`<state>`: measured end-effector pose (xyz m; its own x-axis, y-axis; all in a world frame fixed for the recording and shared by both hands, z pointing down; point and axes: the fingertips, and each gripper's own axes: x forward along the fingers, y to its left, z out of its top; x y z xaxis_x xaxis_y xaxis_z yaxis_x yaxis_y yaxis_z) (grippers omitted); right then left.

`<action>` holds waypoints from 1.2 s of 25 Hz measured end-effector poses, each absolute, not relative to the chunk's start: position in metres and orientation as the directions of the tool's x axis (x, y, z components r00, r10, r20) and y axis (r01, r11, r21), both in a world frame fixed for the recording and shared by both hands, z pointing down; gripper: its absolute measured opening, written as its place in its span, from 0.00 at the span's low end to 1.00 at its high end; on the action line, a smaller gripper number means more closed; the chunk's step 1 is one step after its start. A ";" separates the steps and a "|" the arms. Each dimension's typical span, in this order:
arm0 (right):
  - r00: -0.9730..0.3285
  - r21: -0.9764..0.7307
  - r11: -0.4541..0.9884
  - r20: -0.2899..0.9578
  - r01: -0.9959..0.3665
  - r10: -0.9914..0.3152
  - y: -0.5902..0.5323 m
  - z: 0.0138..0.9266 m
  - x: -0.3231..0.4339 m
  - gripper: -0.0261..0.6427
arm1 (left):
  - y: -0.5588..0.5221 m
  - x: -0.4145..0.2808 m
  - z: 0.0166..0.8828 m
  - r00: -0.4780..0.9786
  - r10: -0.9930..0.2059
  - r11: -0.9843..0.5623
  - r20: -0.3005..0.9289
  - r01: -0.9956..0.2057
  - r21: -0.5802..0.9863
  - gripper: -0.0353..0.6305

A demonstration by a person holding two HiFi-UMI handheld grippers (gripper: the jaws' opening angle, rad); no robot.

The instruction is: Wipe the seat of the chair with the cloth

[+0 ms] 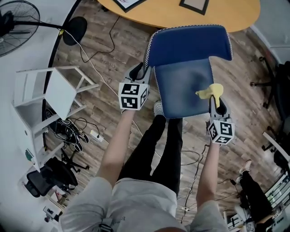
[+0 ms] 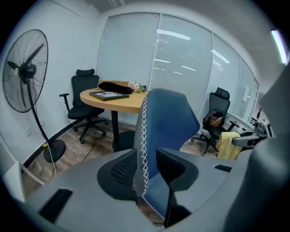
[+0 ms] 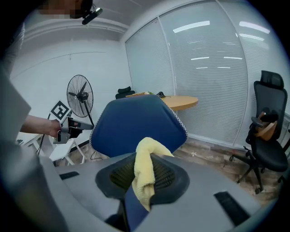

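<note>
The blue chair has its seat [image 1: 183,88] in front of me and its backrest [image 1: 188,45] beyond it. At the seat's right edge, my right gripper [image 1: 215,100] [image 3: 144,174] is shut on a yellow cloth [image 1: 211,90] [image 3: 144,158], which bunches up above the pads. My left gripper [image 1: 141,71] [image 2: 146,158] is at the left side of the backrest [image 2: 170,118]. Its jaws stand apart, with the white-stitched edge of the backrest running between them. The cloth [image 2: 229,145] also shows at the right of the left gripper view.
A round wooden table [image 1: 181,13] stands behind the chair. A standing fan [image 1: 18,22] and a tipped white stool [image 1: 45,90] are at the left, with cables on the wooden floor. Black office chairs [image 2: 86,99] [image 3: 267,136] stand by the blinds. The person's legs [image 1: 158,149] are just before the seat.
</note>
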<state>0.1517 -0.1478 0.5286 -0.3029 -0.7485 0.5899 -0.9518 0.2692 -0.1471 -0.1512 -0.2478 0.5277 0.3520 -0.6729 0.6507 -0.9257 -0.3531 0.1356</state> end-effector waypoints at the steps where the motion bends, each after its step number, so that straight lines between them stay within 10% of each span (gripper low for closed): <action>1: -0.308 -0.146 0.277 0.597 -0.950 -0.741 -0.153 0.538 0.153 0.17 | -0.250 -0.152 0.532 0.344 -0.672 -0.349 0.656 -0.928 0.129 0.31; 6: -0.328 -0.131 0.321 0.639 -0.938 -0.696 -0.175 0.579 0.164 0.17 | -0.265 -0.151 0.561 0.333 -0.663 -0.334 0.670 -0.933 0.133 0.43; 12: -0.373 -0.143 0.388 0.689 -0.910 -0.621 -0.209 0.638 0.162 0.17 | -0.271 -0.146 0.563 0.400 -0.679 -0.410 0.615 -0.902 0.134 0.27; 25: -0.247 -0.067 0.341 0.820 -0.938 -0.516 -0.291 0.777 0.176 0.17 | -0.276 -0.140 0.565 0.459 -0.676 -0.457 0.576 -0.875 0.161 0.25; 30: -0.194 -0.015 0.401 0.891 -0.916 -0.410 -0.284 0.821 0.172 0.32 | -0.276 -0.139 0.567 0.482 -0.670 -0.458 0.565 -0.867 0.196 0.25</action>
<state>0.1718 -0.2835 0.8215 -0.1942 -0.4102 0.8911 -0.9158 0.4013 -0.0149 -0.1391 -0.2758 0.5665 0.4816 -0.6700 0.5650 -0.8671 -0.4578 0.1962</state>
